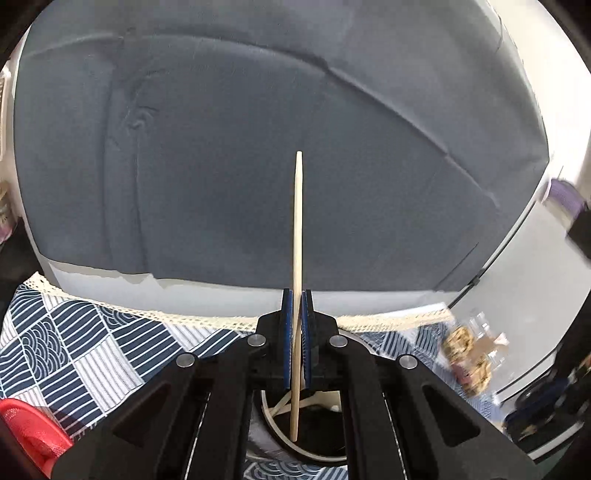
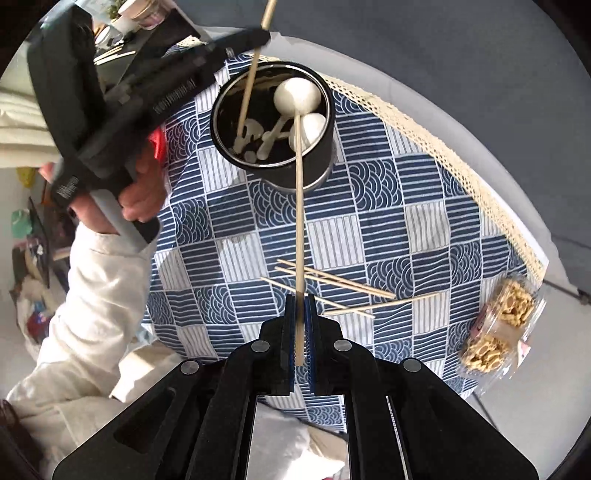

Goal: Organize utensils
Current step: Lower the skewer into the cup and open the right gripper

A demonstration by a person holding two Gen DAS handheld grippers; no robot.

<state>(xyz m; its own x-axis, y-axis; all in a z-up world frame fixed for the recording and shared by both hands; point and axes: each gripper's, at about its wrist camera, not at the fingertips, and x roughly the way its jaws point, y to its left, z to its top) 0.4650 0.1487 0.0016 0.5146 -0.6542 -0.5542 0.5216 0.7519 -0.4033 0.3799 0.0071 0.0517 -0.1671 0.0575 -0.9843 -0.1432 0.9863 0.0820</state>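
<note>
My left gripper (image 1: 296, 295) is shut on a wooden chopstick (image 1: 298, 229) that stands upright, its lower end inside the black utensil cup (image 1: 295, 448) below. In the right wrist view that left gripper (image 2: 264, 31) holds this chopstick (image 2: 246, 96) dipped into the black cup (image 2: 317, 170), which holds white spoons (image 2: 297, 96). My right gripper (image 2: 300, 301) is shut on another chopstick (image 2: 300, 221) whose far end reaches the cup's rim. Several loose chopsticks (image 2: 336, 282) lie on the blue patterned cloth (image 2: 406, 229) just ahead of my right gripper.
A clear box of cookies (image 2: 498, 328) sits at the cloth's right edge, blurred in the left wrist view (image 1: 467, 354). A red object (image 1: 26, 428) lies at lower left. A grey sofa (image 1: 258, 147) stands beyond the table. The person's sleeve (image 2: 92, 295) is at left.
</note>
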